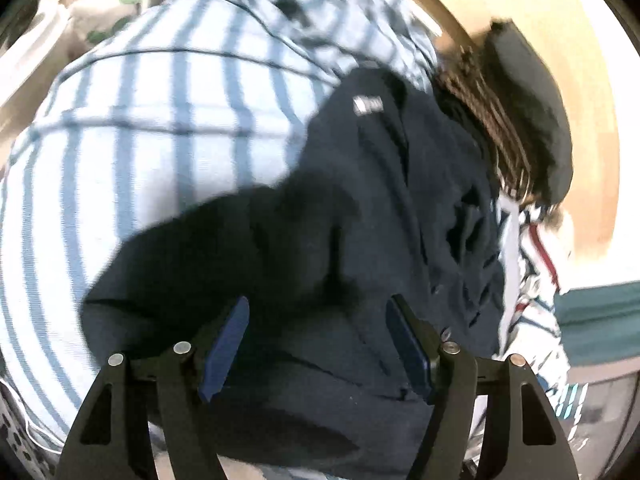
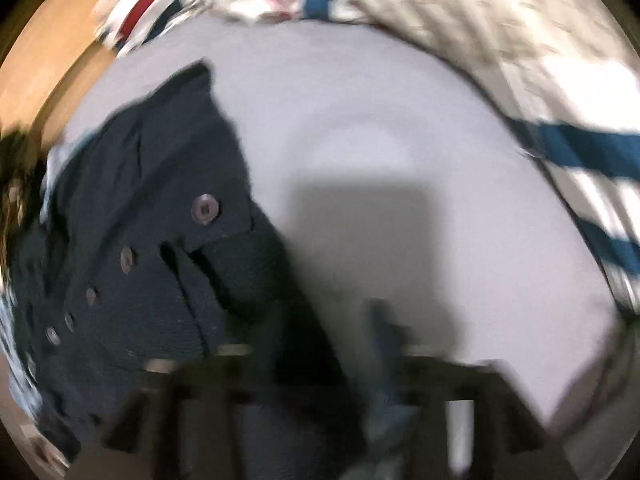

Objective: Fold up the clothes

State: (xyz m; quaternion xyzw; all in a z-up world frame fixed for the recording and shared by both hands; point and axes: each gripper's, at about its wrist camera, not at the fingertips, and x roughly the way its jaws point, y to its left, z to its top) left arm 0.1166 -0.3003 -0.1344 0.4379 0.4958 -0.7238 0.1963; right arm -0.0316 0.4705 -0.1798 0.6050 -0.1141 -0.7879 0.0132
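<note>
Navy shirt (image 1: 360,208) lies bunched on the blue-checked cloth (image 1: 140,128), spreading from centre toward two o'clock in the left view. Left gripper (image 1: 316,344) hovers above it, jaws apart, empty. In the right view its buttoned placket (image 2: 132,256) sits at nine o'clock on pale sheet (image 2: 380,120). Right gripper (image 2: 316,360) is badly blurred; I cannot tell its state. Best pinch one layer at a hem corner, then pull flat.

Navy shirt (image 2: 152,248) on pale sheet (image 2: 400,120)
</note>
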